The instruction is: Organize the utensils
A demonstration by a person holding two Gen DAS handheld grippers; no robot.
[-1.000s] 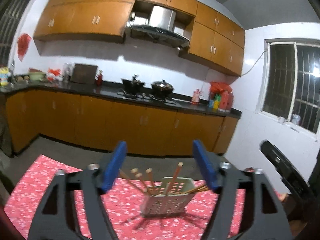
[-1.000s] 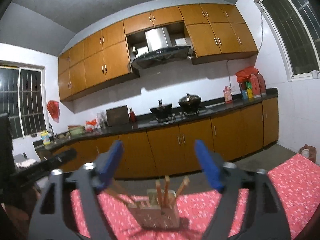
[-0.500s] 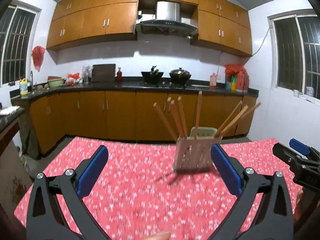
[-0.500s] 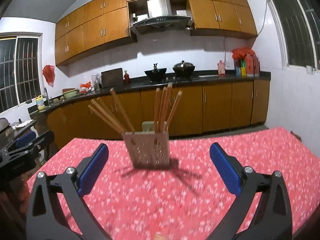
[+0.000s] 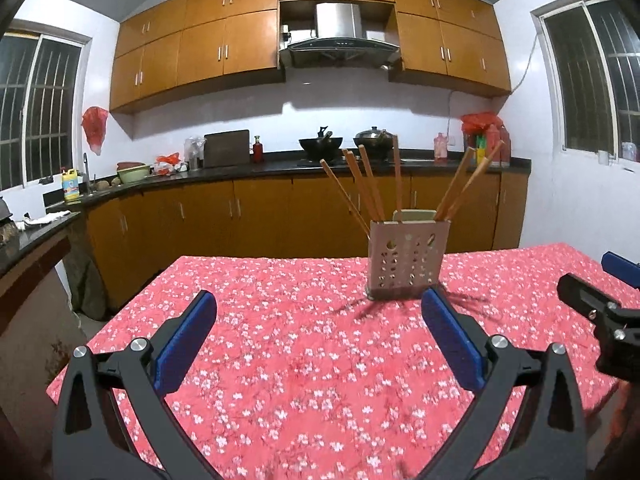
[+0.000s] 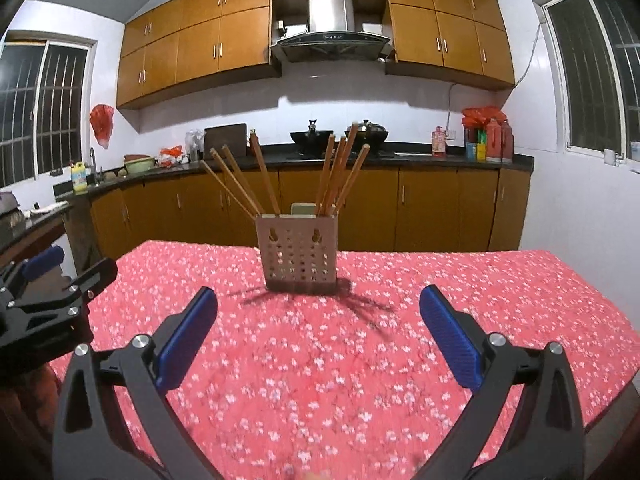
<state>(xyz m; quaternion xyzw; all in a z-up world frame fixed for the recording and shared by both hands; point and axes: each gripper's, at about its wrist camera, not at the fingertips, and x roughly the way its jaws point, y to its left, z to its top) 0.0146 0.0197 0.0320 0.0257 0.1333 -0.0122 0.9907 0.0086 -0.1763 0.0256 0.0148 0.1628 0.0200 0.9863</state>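
A beige perforated utensil holder [image 5: 407, 261] stands upright on the red flowered tablecloth [image 5: 304, 344], with several wooden chopsticks [image 5: 362, 184] fanned out of its top. It also shows in the right wrist view [image 6: 299, 253], with its chopsticks [image 6: 264, 178]. My left gripper [image 5: 318, 338] is open and empty, low over the table, short of the holder and left of it. My right gripper [image 6: 318, 338] is open and empty, facing the holder from the near side. Each gripper shows in the other's view: the right one [image 5: 608, 312] and the left one [image 6: 44, 288].
The table's left edge [image 5: 120, 316] and right edge [image 6: 616, 312] drop to the floor. A kitchen counter with pots [image 5: 344, 145], bottles and cabinets runs along the back wall. A side counter [image 5: 28, 240] stands at the left.
Both grippers have drawn back and lowered from close above the holder. The holder now sits farther off and the tablecloth fills the foreground. Both stay open.
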